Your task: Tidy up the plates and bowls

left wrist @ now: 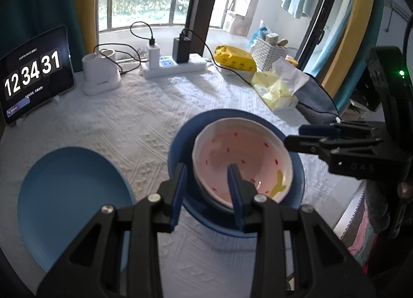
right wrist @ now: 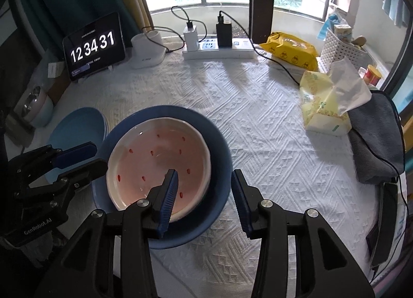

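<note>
- Pink bowl (left wrist: 240,158) with red flecks sits inside the dark blue plate (left wrist: 180,143), and both rest on the white-clothed bench (left wrist: 129,122), towards its near side.
- From the left wrist we see the left gripper (left wrist: 206,192) partly spread across the bowl's near rim, with one finger inside and one outside. We cannot tell whether the pads actually bite.
- Only this view shows us the yellow figure painted near the bowl's rim and the whole face of the light blue plate (left wrist: 72,194). That plate lies apart from the dark one, on its left.
- Over on the right wrist, the right gripper (right wrist: 204,194) is spread wide. One finger hangs over the bowl's inside and the other past the dark plate's rim, and they press on nothing.
- That view alone gives us the bench's left edge, right by the light blue plate. It also gives us a metal-lined container (right wrist: 33,107) beyond that edge.
- For room, we have bare cloth from the dark plate out to the tissue pack (right wrist: 322,102) and grey cloth (right wrist: 374,138), and back to the power strip (right wrist: 219,51).
- Clutter hugs the far and right edges.
</note>
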The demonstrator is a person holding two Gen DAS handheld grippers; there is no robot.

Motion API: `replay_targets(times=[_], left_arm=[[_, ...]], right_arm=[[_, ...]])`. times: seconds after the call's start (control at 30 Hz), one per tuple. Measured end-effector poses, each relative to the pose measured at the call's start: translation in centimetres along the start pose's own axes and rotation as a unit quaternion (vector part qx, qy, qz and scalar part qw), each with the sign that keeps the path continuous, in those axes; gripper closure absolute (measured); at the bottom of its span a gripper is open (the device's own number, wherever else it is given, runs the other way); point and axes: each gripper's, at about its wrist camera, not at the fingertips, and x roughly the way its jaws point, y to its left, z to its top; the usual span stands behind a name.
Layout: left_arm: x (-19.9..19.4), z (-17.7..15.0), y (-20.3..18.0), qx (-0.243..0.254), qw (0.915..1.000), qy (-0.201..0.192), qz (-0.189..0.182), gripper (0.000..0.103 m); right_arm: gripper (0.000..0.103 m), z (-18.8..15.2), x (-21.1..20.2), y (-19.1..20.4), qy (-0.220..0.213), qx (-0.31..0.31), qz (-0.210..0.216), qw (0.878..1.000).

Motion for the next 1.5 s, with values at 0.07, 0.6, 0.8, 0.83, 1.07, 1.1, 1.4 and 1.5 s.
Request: replay_targets(times=[0.07,0.6,0.8,0.83,1.07,1.1,1.4,1.5], left_arm=[[-0.1,0.0,0.3,-0.001,1.0,-0.002,0.004,0.069],[0.4,-0.6,2.8,-0.018,0.9994,0.014,0.028,0.068],[0.9,-0.8,2.5,-0.012,0.9994,0.022,0.025,0.068],[1.1,-0.8,2.5,-0.011,0.9994,0.024,0.024,0.068],[2.2,-1.1,2.4,-0.011,0.9986,0.043,0.028,0.068],[2.3,-1.2,2.4,-0.011,0.9985,0.046,0.029,0.068],[2.5,-1.5,2.2,-0.013,0.9985,0.044,0.03,0.068],[2.4,-1.7,2.0,-0.013,0.9987,0.035,0.036,0.068]], right_arm=[[0.058,0.0,-0.3,-0.4,-0.007,0.005,-0.001,1.0],[0.058,-0.4,0.3,-4.0,-0.015,0.046,0.02,0.999],[0.058,-0.9,1.2,-4.3,-0.01,0.047,0.031,0.998],[0.058,-1.0,1.3,-4.2,-0.009,0.046,0.032,0.998],[0.075,-1.8,2.7,-3.9,-0.003,0.043,0.034,0.998],[0.076,-1.9,2.8,-3.9,-0.004,0.043,0.037,0.998],[0.079,-2.5,3.4,-3.7,-0.012,0.055,0.047,0.997],[0.079,-2.9,3.3,-3.7,-0.025,0.062,0.042,0.997]])
